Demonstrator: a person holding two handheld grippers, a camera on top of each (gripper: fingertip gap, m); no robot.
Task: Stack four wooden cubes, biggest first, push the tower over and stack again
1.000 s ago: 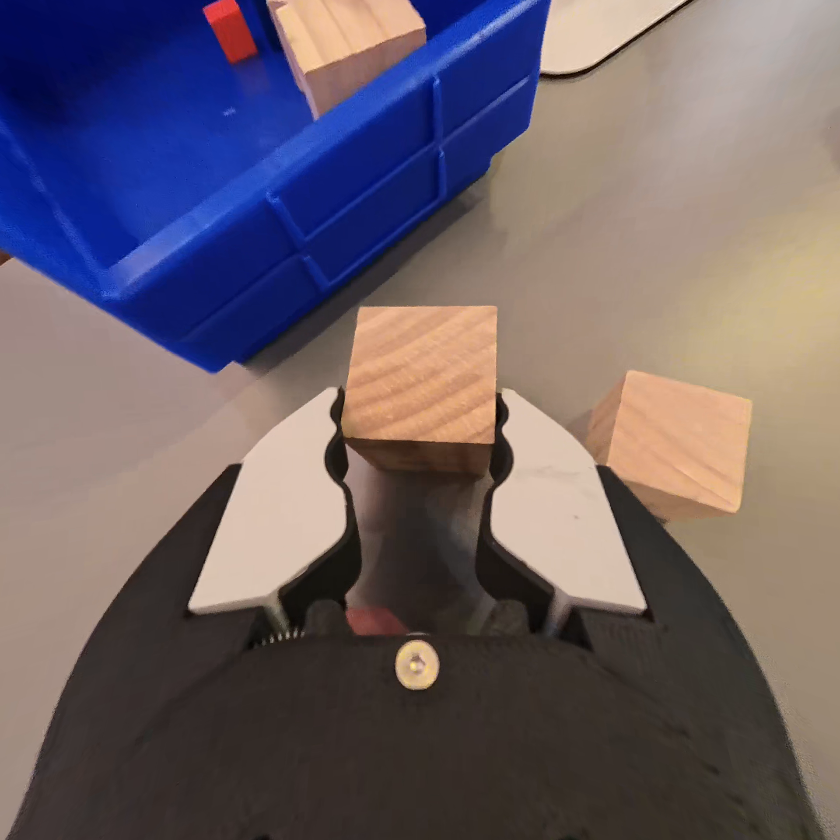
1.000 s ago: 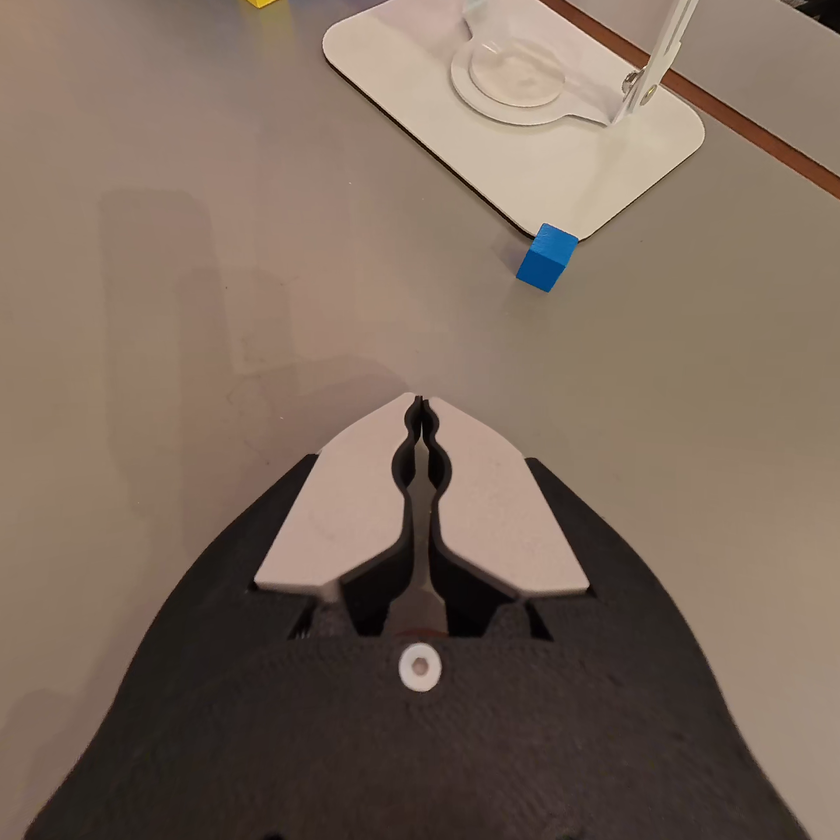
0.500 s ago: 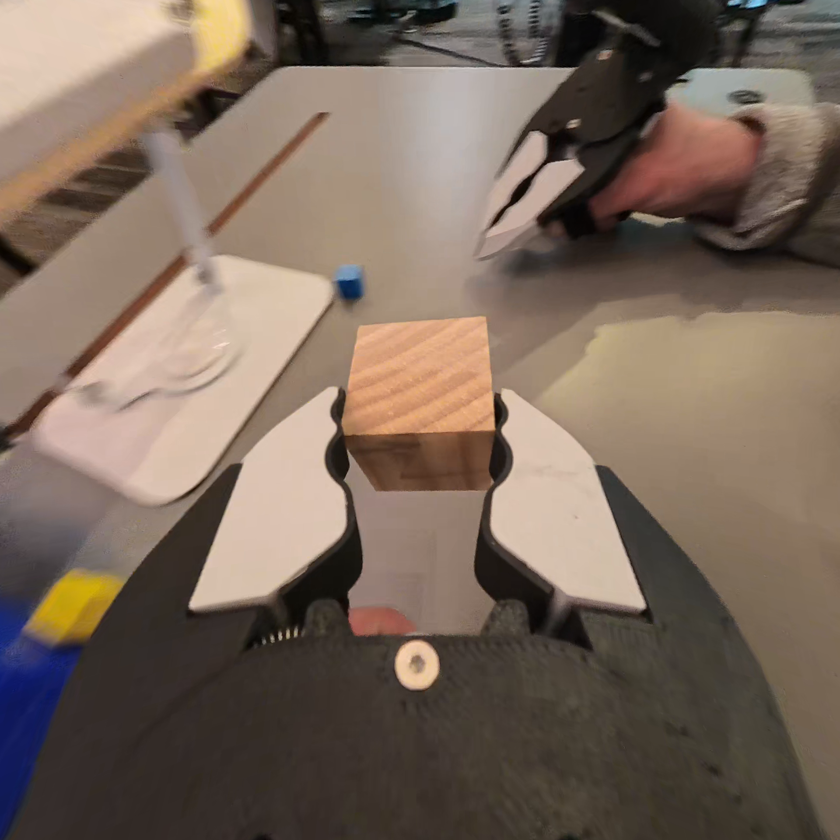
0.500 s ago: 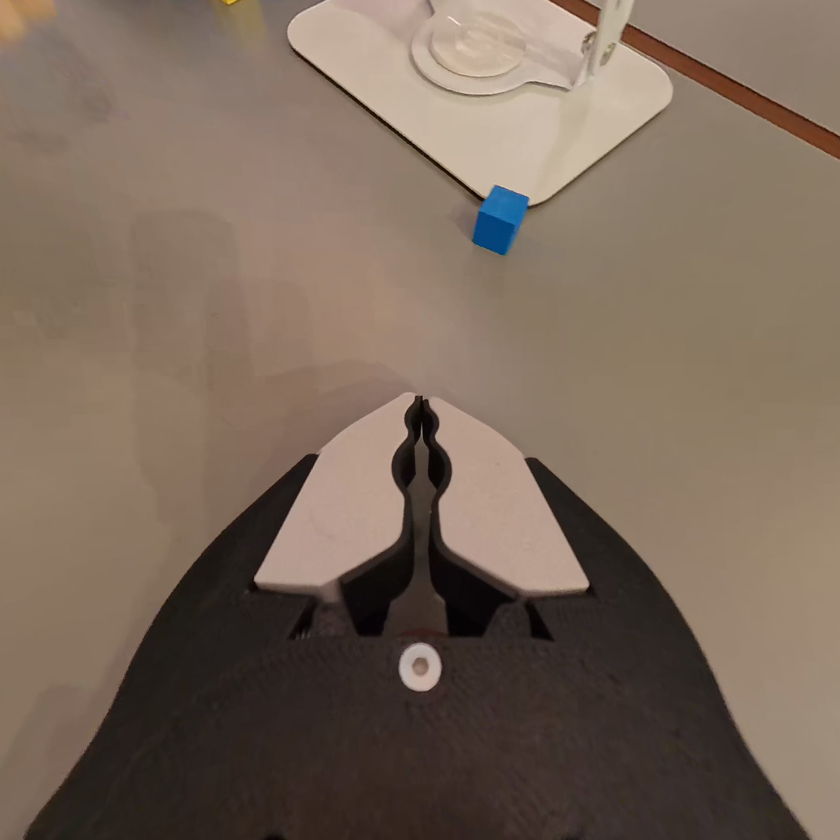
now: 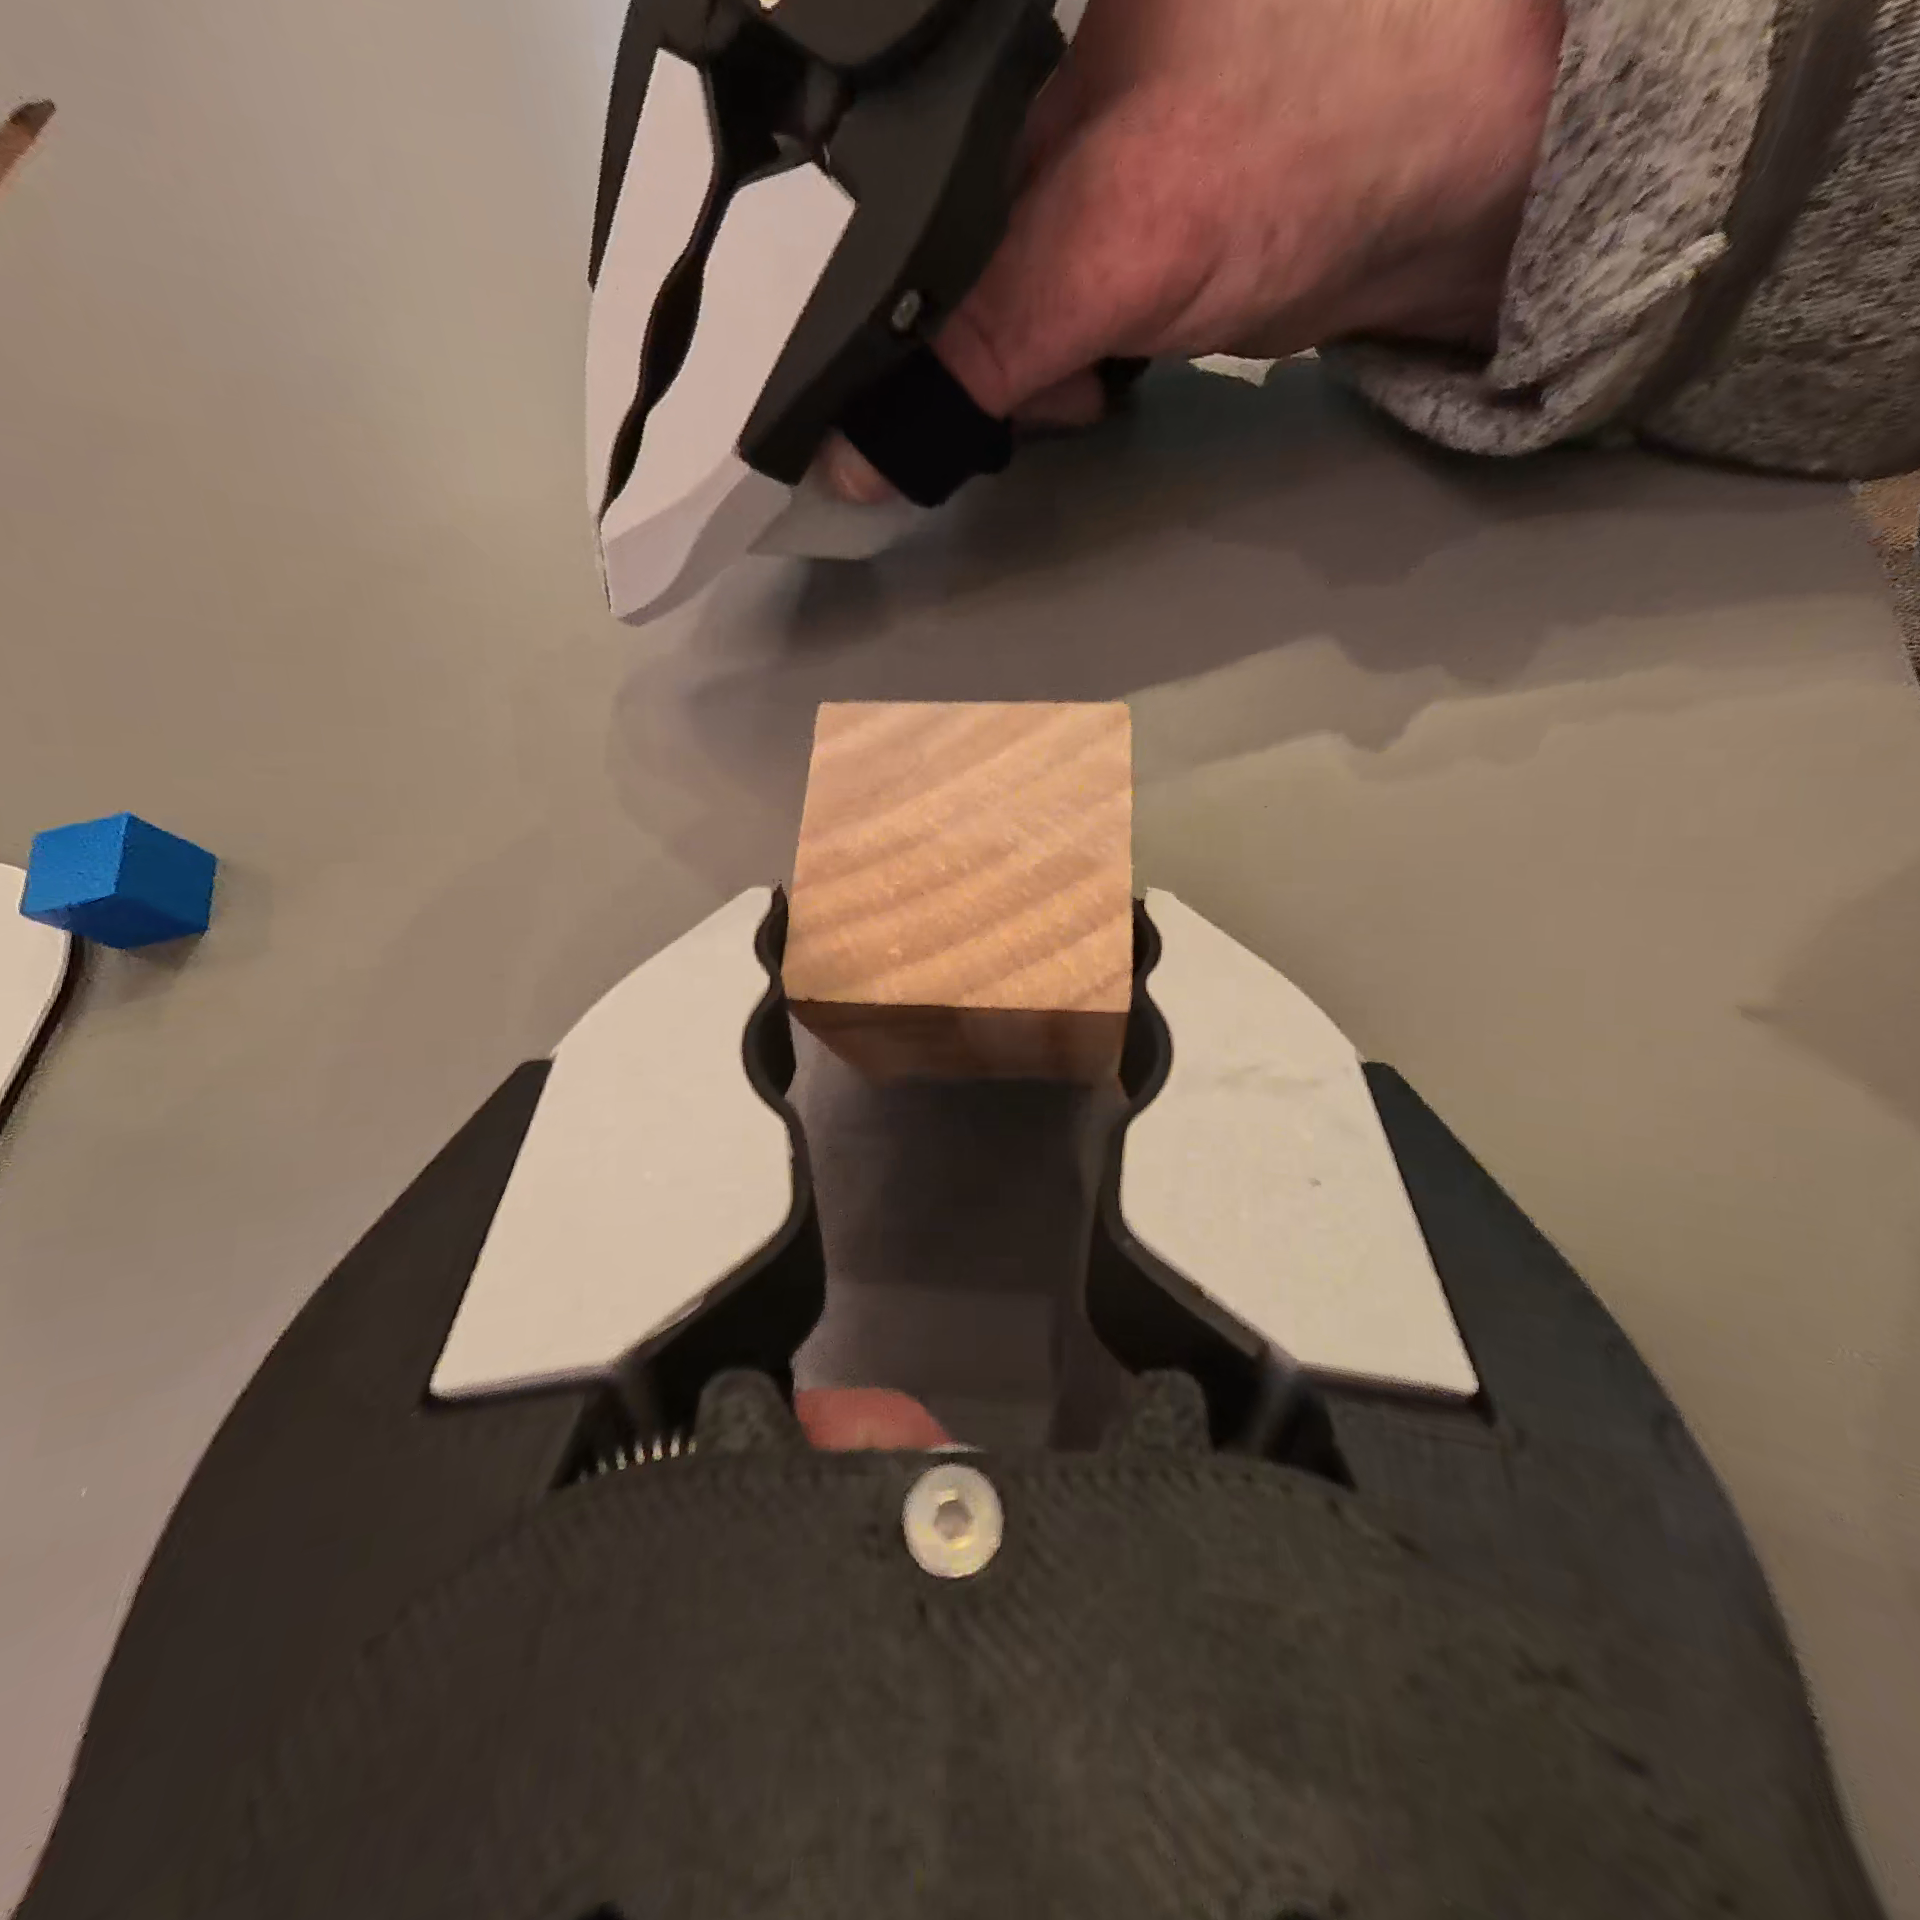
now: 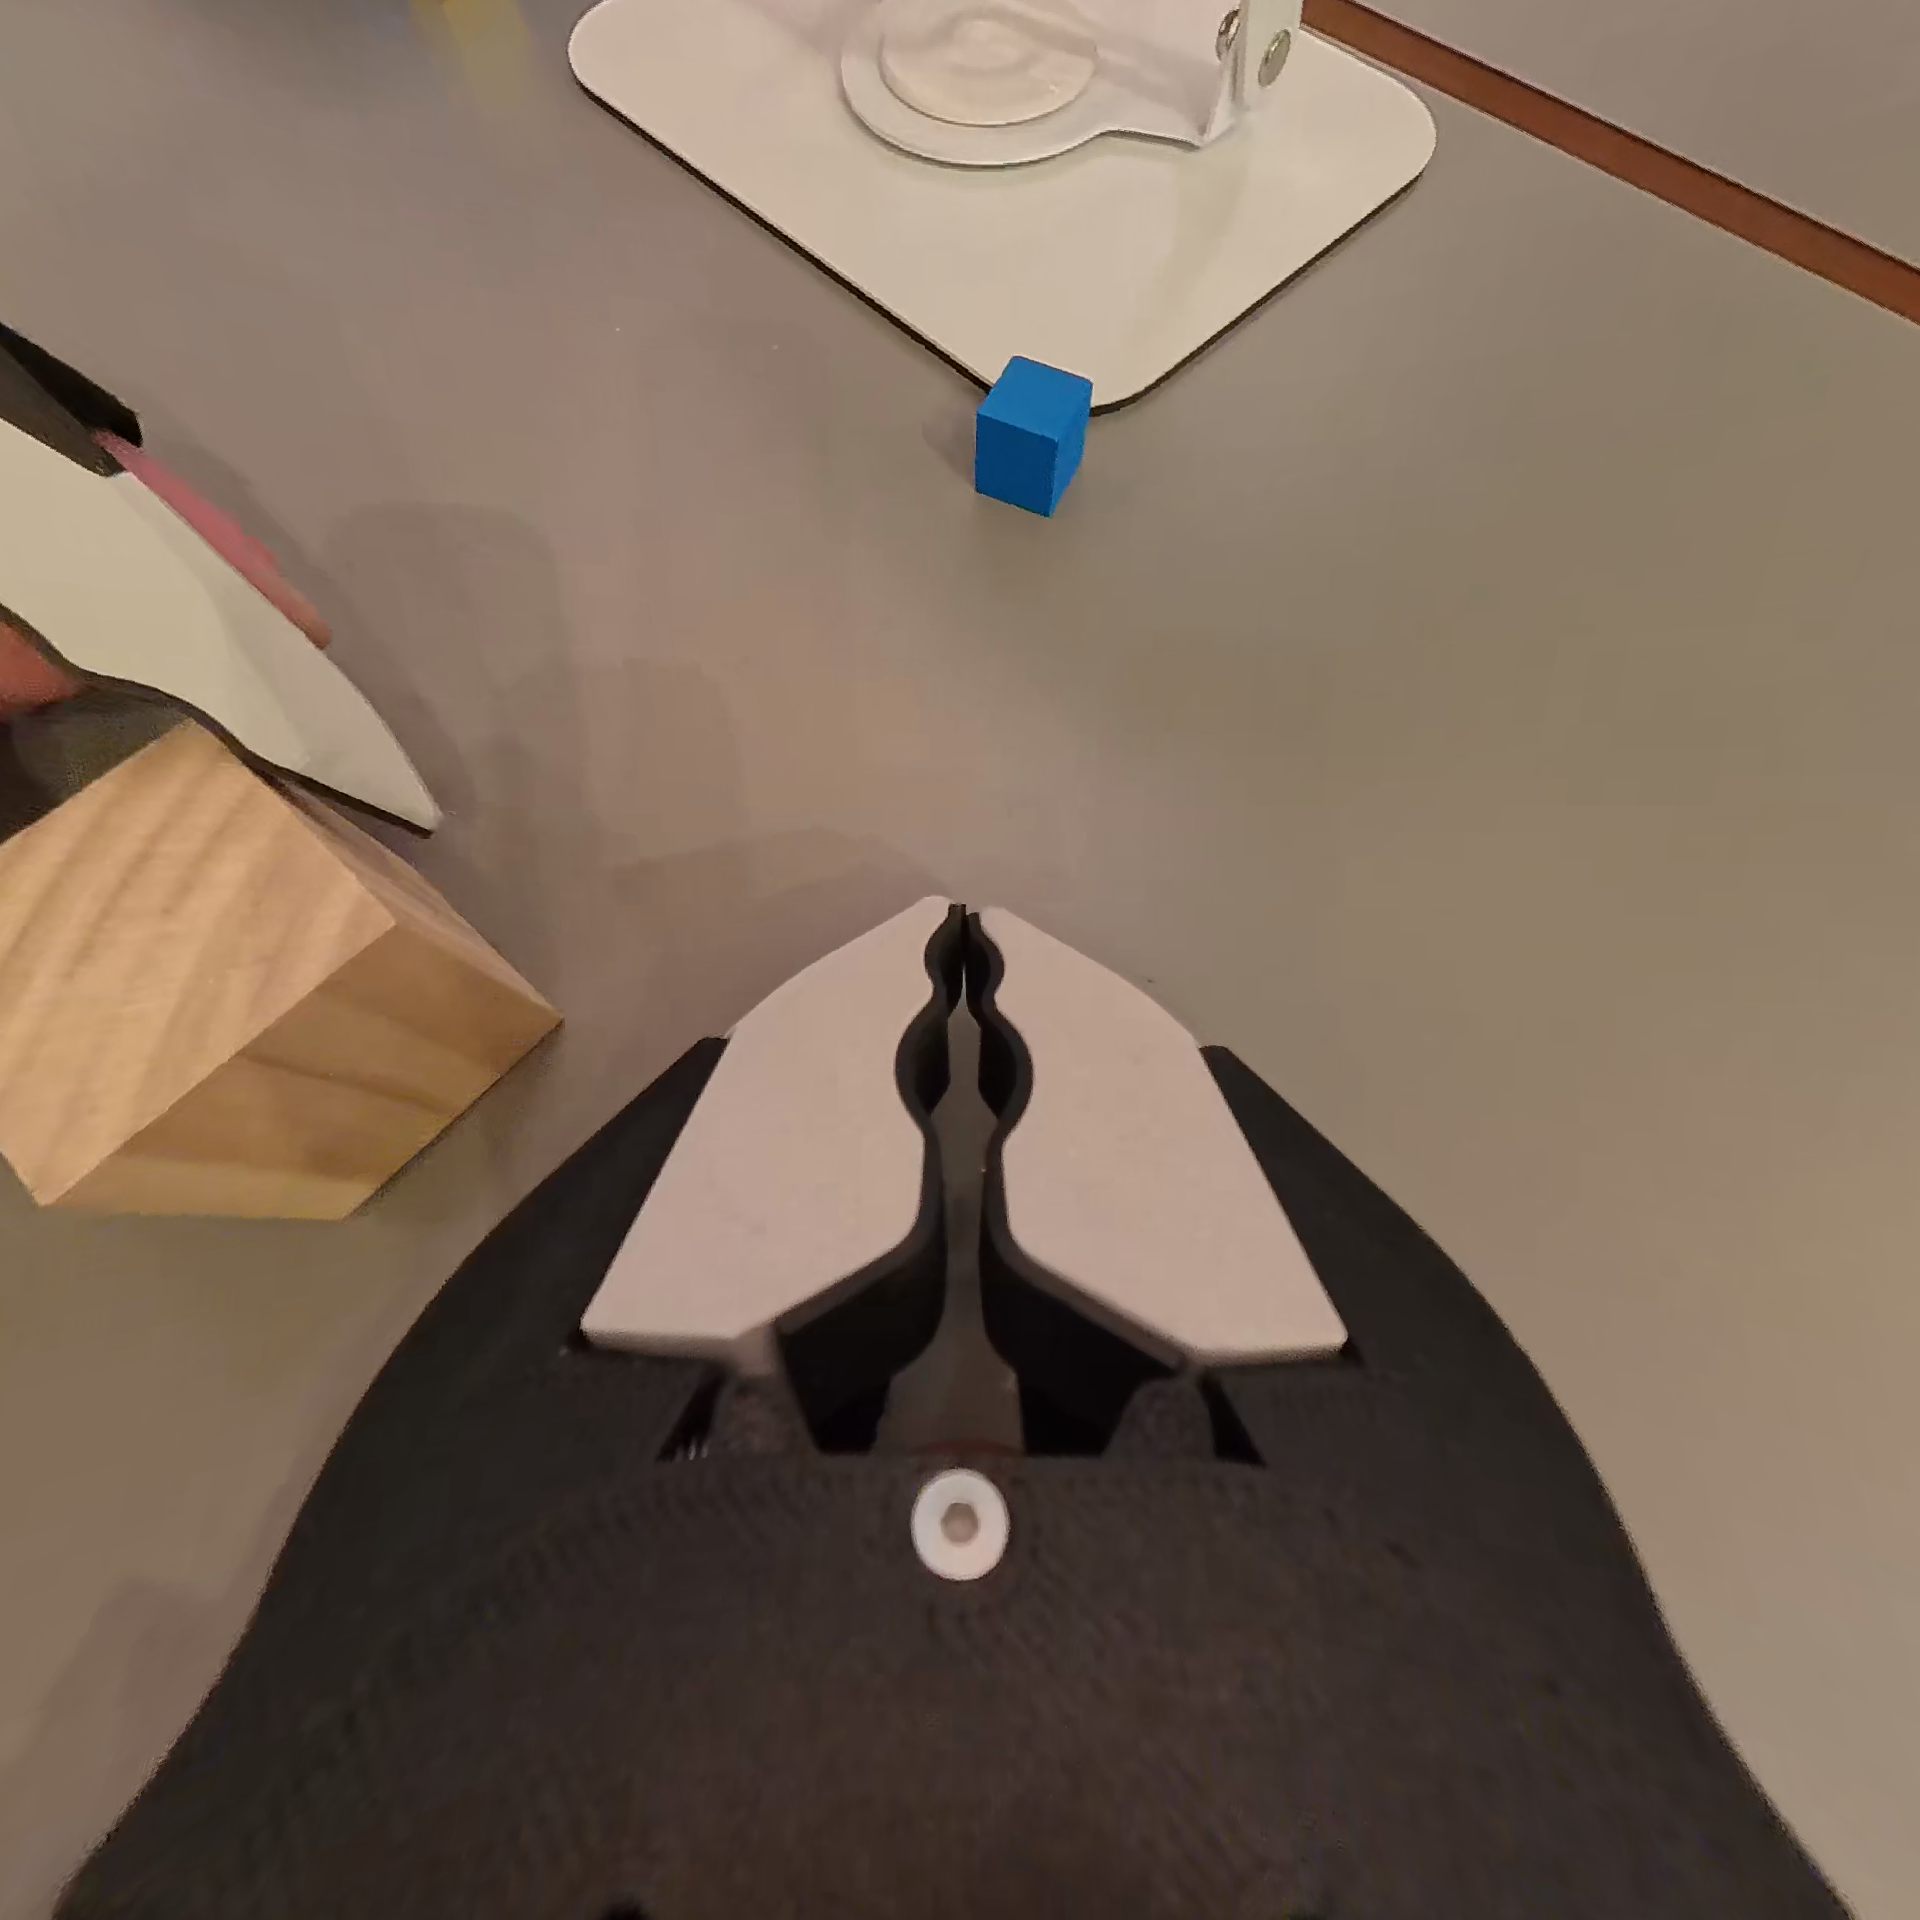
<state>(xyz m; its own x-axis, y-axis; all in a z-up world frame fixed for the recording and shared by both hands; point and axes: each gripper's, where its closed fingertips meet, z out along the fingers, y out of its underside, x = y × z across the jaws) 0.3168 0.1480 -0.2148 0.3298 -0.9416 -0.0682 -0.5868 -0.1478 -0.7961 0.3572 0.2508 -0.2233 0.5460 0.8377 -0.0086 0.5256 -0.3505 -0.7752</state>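
My left gripper point(image 5: 961, 920) is shut on a pale wooden cube point(image 5: 961, 862), gripping its two sides at the fingertips. The cube is low over the grey table; I cannot tell whether it touches. In the right wrist view the same cube point(image 6: 208, 987) is at the left edge, with one of the left gripper's fingers point(image 6: 229, 675) above it. My right gripper point(image 6: 958, 914) is shut and empty, just right of the cube. It also shows in the left wrist view point(image 5: 634, 582), held by a hand, tips pointing down behind the cube. No other wooden cubes are in view.
A small blue cube point(image 6: 1032, 436) lies at the corner of a white base plate point(image 6: 1195, 270) that carries a clear stand. The blue cube also shows at the left of the left wrist view point(image 5: 120, 881). A brown strip point(image 6: 1662, 177) runs along the table's far right.
My left gripper has swung with the cube away from the blue bin and the second wooden cube, over to the right gripper, and come down low. The right gripper stays shut and has shifted slightly.
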